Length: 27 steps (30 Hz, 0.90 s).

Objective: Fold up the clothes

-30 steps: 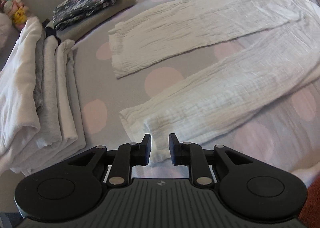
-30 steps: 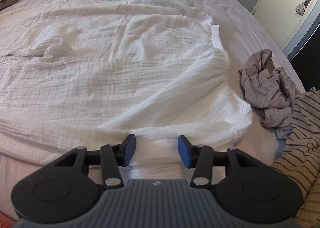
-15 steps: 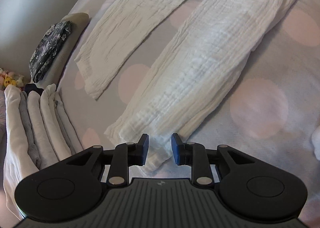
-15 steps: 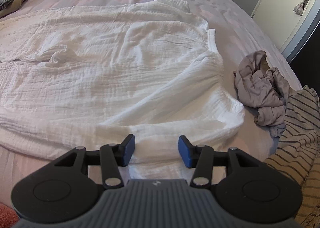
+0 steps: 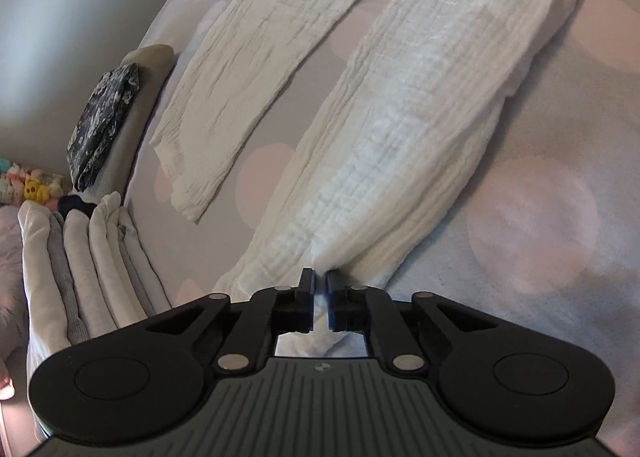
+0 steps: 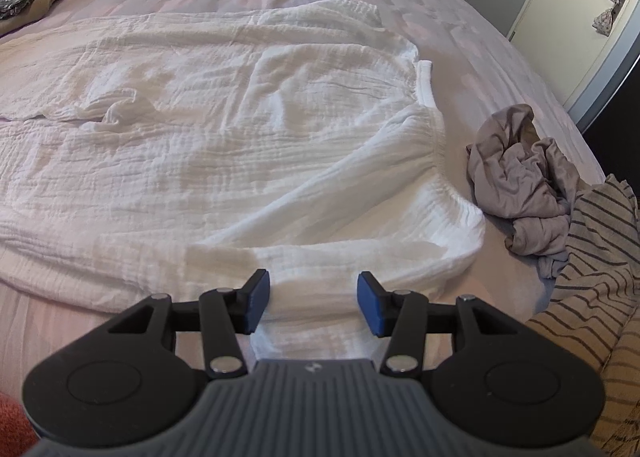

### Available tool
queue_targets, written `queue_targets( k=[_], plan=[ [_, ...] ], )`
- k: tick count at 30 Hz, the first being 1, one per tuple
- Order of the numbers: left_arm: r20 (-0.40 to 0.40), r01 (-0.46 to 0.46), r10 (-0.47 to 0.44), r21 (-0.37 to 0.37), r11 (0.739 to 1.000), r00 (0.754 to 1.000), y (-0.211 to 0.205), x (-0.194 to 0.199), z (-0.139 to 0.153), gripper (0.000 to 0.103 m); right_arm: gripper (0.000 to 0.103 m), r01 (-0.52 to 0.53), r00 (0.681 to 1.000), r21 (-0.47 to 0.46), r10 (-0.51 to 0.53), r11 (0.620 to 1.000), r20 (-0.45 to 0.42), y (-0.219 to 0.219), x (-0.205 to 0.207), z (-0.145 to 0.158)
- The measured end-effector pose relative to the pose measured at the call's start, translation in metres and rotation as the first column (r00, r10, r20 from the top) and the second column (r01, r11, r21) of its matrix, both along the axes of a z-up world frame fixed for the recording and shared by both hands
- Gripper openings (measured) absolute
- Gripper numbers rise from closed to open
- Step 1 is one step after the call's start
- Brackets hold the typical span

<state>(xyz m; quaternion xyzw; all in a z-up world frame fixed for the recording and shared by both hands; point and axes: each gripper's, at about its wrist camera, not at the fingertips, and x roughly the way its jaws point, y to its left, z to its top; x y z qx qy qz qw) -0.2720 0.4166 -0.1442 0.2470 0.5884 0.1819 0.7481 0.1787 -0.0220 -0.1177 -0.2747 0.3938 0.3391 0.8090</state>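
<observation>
White crinkled trousers [image 5: 420, 129] lie spread flat on the bed, both legs stretching away from me in the left wrist view. My left gripper [image 5: 319, 281] is at the cuff end of the nearer leg. Its jaws are closing tight, and a bunch of the white fabric is pinched between the pads. In the right wrist view the upper part of the trousers [image 6: 240, 129] fills the bed, with the waistband [image 6: 424, 85] on the right. My right gripper [image 6: 313, 297] stands open over the near edge of the cloth by the waist. White fabric lies between its blue pads, which do not press on it.
A stack of folded white and grey clothes [image 5: 80, 265] lies at the left. A dark patterned garment [image 5: 104, 121] rests on a beige pillow behind it. A crumpled taupe garment [image 6: 524, 177] and a striped one [image 6: 600, 257] lie at the right bed edge. The bedcover [image 5: 532, 225] has pink dots.
My left gripper rolled, dropped onto the end of the near trouser leg, and went from open to closed on the fabric. The right gripper has stayed open in the same place.
</observation>
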Motion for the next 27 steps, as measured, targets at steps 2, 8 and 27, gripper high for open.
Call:
queue_targets(
  k=[2, 8, 27],
  plan=[
    [0.036, -0.044, 0.045, -0.041, 0.998, 0.998, 0.002, -0.003, 0.014, 0.002, 0.052, -0.039, 0.999, -0.011, 0.039, 0.999, 0.017, -0.005, -0.003, 0.006],
    [0.115, -0.126, 0.143, -0.142, 0.982, 0.983, 0.005, -0.015, 0.063, 0.002, 0.052, -0.154, 0.983, -0.074, 0.160, 0.985, 0.087, -0.020, -0.008, 0.024],
    [0.127, -0.251, 0.272, -0.157, 0.955, 0.954, 0.000, -0.039, 0.100, 0.002, 0.042, -0.506, 0.569, -0.702, 0.806, 0.501, 0.166, -0.024, -0.027, -0.037]
  ],
)
